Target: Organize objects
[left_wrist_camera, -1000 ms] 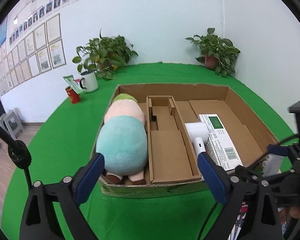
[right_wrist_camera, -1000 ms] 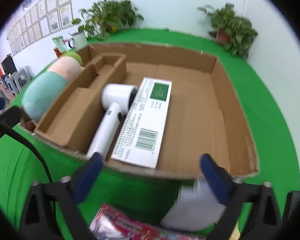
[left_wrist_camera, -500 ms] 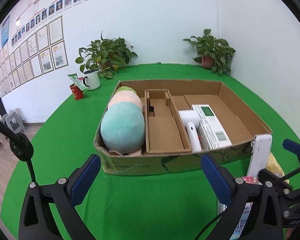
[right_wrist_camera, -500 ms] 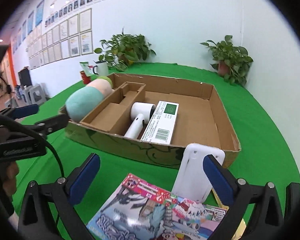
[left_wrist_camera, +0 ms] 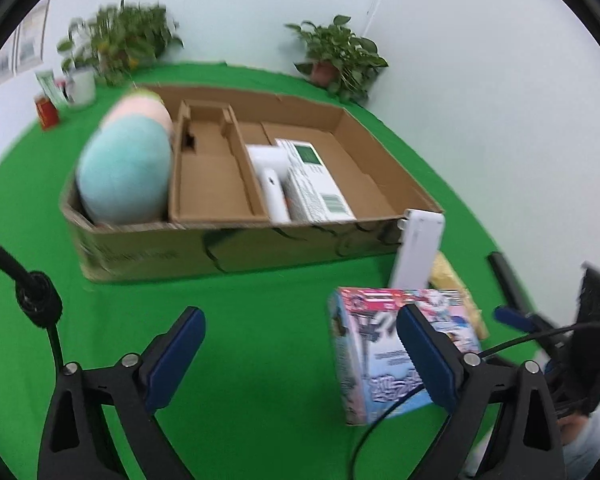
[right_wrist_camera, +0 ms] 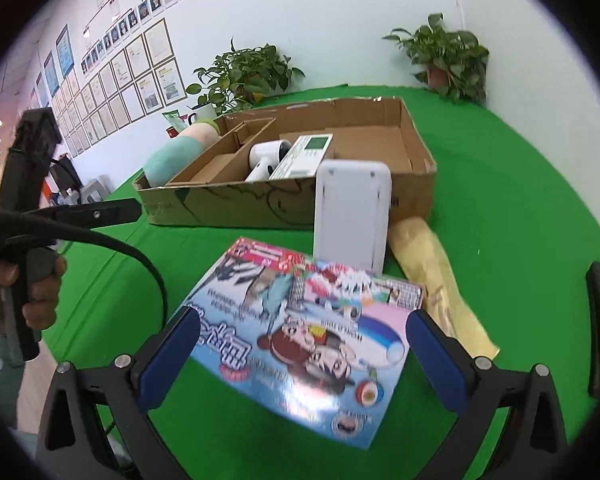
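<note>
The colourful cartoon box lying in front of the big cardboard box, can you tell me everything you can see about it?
The cartoon box is a flat, glossy printed carton with a blue-and-pink face showing cartoon characters and lettering. It lies face up on the green cloth, just outside the cardboard tray. A white upright device stands at its far edge, and a yellow packet lies along one side. The right gripper hovers open above its near end, not gripping it.

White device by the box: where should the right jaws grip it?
The white device stands upright against the box. Grip its upper half across the two narrow side edges, coming from above; the book crowds its base.
</note>
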